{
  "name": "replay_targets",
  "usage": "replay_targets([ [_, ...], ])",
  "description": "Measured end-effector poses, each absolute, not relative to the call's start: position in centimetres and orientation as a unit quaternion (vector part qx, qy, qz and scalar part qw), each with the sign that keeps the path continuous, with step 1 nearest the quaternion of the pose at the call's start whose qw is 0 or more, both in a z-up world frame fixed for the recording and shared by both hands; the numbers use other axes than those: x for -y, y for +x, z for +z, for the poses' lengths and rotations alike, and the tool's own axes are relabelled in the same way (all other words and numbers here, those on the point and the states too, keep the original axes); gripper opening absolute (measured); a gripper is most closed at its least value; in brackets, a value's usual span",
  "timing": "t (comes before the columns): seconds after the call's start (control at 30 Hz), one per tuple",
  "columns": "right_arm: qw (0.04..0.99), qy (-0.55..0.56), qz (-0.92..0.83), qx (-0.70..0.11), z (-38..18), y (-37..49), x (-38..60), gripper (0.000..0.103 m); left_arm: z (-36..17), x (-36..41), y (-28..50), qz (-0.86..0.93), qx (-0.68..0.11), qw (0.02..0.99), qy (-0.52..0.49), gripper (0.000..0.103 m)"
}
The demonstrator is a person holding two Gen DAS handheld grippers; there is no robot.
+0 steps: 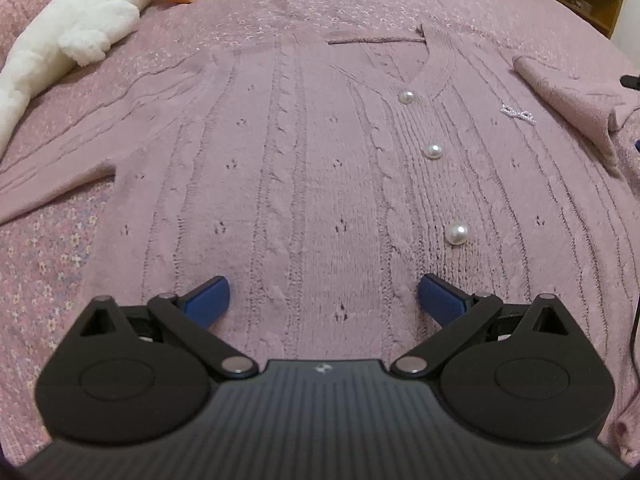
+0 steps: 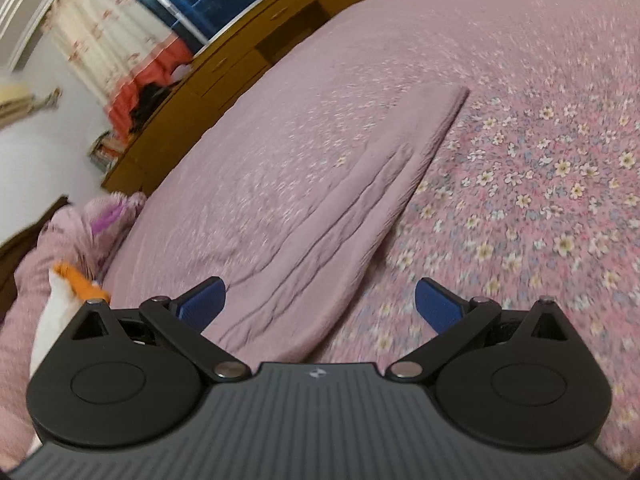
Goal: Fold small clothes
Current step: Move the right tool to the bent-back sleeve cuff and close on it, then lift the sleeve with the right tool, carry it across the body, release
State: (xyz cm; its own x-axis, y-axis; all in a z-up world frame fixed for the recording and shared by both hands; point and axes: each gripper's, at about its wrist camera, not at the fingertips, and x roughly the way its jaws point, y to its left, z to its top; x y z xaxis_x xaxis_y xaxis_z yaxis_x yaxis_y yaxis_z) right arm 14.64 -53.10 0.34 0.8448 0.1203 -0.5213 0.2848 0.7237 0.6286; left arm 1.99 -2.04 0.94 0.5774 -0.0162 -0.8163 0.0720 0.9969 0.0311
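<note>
A pink cable-knit cardigan (image 1: 304, 152) with pearl buttons (image 1: 433, 151) lies flat, front up, on the bed. Its left sleeve (image 1: 56, 176) stretches out to the left, while the other sleeve (image 1: 568, 108) is folded over at the right. My left gripper (image 1: 323, 284) hovers open over the lower body of the cardigan, holding nothing. In the right wrist view a long pink sleeve (image 2: 340, 208) runs from the gripper toward the upper right. My right gripper (image 2: 319, 285) is open and empty, its left finger (image 2: 202, 304) over the sleeve's near end.
A white plush goose (image 1: 80, 28) with an orange beak lies at the upper left; it also shows as the goose (image 2: 60, 300) at the right view's lower left. A floral pink bedsheet (image 2: 540, 200) covers the bed. Wooden furniture (image 2: 224, 60) and a curtain (image 2: 104, 40) stand beyond.
</note>
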Motion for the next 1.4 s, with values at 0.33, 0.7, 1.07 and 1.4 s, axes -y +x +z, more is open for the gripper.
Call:
replay_targets([
  [0.33,0.907,0.326,-0.047,-0.261,-1.0,19.8,53.7,0.103,0.7,2.3,1.6,-0.021,-0.45,0.892,0.038,0.103],
  [0.7,0.921,0.29,-0.061,-0.254,-0.4,23.2,52.3,0.103,0.5,2.3,1.6,-0.023,-0.444,0.895,0.044,0.103],
  [1.07,0.918,0.3,-0.103,-0.239,0.0,21.4,54.3,0.017,0.6,2.4,1.9,-0.029,-0.445,0.894,0.048,0.103],
  [1.4,0.938,0.271,-0.118,-0.179,4.2,15.3,54.3,0.008,0.5,2.4,1.8,-0.036,-0.439,0.896,0.051,0.103],
])
